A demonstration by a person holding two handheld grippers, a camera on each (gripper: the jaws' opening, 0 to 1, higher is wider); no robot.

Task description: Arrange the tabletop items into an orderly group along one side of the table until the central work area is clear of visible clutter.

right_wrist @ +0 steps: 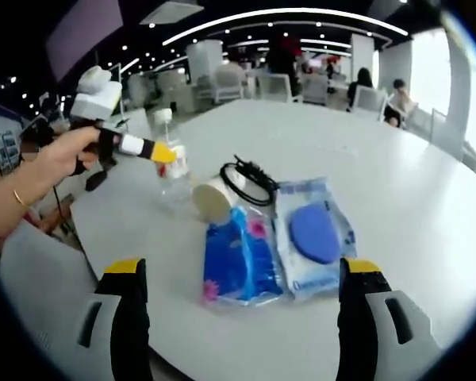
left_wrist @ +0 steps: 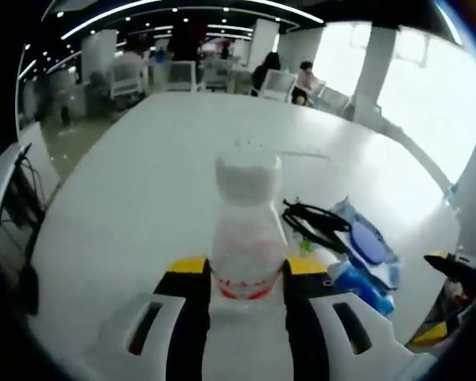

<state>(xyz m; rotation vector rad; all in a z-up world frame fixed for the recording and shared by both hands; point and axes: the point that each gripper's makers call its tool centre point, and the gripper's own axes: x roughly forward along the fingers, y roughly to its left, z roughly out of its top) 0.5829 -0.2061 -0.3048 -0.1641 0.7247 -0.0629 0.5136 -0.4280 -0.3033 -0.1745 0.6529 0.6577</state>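
A clear plastic bottle [left_wrist: 247, 230] with a white cap and red label stands on the white table [left_wrist: 135, 182], with my left gripper [left_wrist: 247, 271] shut on its lower body. In the right gripper view, the same bottle [right_wrist: 171, 167] is at the left, and the left gripper [right_wrist: 157, 151], held by a person's hand [right_wrist: 59, 159], is pinching it. My right gripper [right_wrist: 246, 298] is open above the table's near edge, its jaws wide apart. Just beyond it lie a blue tissue pack [right_wrist: 242, 258] and a wipes pack with a blue lid [right_wrist: 313, 234].
A paper cup [right_wrist: 211, 200] lies on its side behind the tissue pack, beside a coiled black cable [right_wrist: 250, 181]. The cable [left_wrist: 317, 218], wipes pack [left_wrist: 370, 242] and tissue pack [left_wrist: 361, 287] lie right of the bottle. Chairs and seated people are beyond the table's far edge.
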